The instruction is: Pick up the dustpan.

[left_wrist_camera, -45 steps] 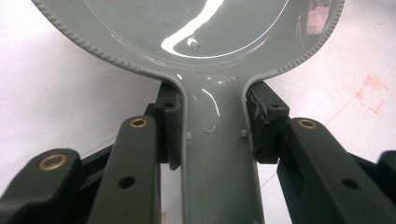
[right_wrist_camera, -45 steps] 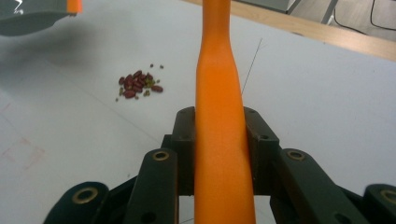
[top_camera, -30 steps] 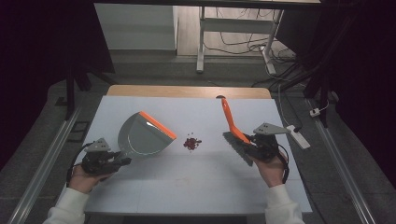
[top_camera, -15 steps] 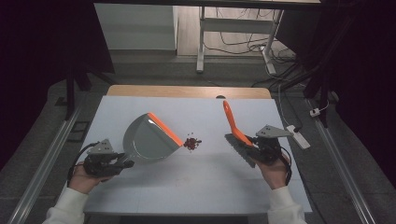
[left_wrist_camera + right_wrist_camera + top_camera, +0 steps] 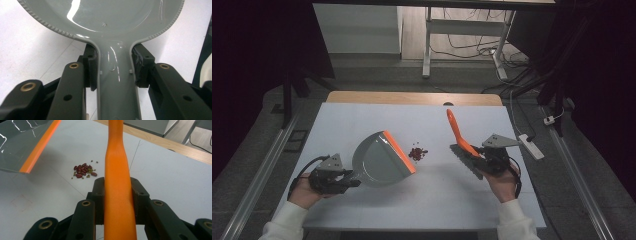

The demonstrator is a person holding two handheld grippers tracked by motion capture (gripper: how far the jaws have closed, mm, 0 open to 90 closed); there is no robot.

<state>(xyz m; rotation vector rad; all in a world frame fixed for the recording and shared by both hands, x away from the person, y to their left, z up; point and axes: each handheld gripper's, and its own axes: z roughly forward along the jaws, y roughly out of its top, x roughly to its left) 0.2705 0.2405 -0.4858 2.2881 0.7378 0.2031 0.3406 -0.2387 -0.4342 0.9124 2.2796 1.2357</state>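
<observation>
A grey dustpan point(image 5: 379, 160) with an orange lip point(image 5: 399, 150) lies left of centre on the white table point(image 5: 432, 200). My left gripper point(image 5: 343, 180) is shut on its grey handle point(image 5: 115, 82). A small heap of red and green beans point(image 5: 417, 153) lies just right of the lip, also seen as the beans point(image 5: 83, 171) ahead of the brush. My right gripper point(image 5: 484, 156) is shut on an orange-handled brush point(image 5: 458, 131); the handle point(image 5: 117, 175) runs up between its jaws and the dark bristles point(image 5: 466, 161) rest near the table.
A wooden strip point(image 5: 412, 98) runs along the table's far edge. A white power strip point(image 5: 530, 145) lies at the right edge. Metal rails point(image 5: 259, 175) flank the table on the floor, and a white desk frame point(image 5: 427, 45) with cables stands beyond.
The left gripper has pushed the dustpan right and toward the beans, so its orange lip now sits just beside the heap. The right gripper and brush have barely shifted.
</observation>
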